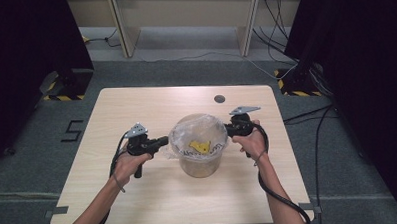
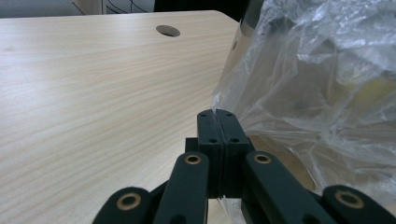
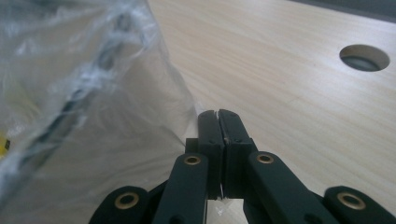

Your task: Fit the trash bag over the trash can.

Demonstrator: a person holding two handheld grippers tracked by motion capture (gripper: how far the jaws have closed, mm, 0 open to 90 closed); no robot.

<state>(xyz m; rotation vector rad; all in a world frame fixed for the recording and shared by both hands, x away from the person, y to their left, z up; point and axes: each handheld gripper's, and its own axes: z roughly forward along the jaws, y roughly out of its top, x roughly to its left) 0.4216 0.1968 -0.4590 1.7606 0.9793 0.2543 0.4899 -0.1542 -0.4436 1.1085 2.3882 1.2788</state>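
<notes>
You have a light wooden table (image 1: 139,194) in front of you, with a round cable hole (image 1: 219,98) near its far edge, and close to the middle of it stands a pale bucket (image 1: 201,166). A clear plastic bag (image 1: 197,134) is draped over the bucket's mouth as a liner, its film bulging loosely over the rim, and a small yellow piece (image 1: 199,146) shows through the plastic inside. Your 2 grippers flank the bucket on opposite sides. The left gripper (image 1: 162,141) has its jaws pressed together on a thin edge of the bag at the bucket's left side; in the left gripper view the film (image 2: 317,93) runs down into the seam between the closed jaws. The right gripper (image 1: 226,130) does the same on the right side, its jaws pinching a sliver of the film (image 3: 93,93) at their tips. By my reading, the gripping is done: both sides of the bag are caught. What looks to be left is the fitting itself, drawing the 2 edges outward and down so the liner sits evenly around the rim, then letting go.
</notes>
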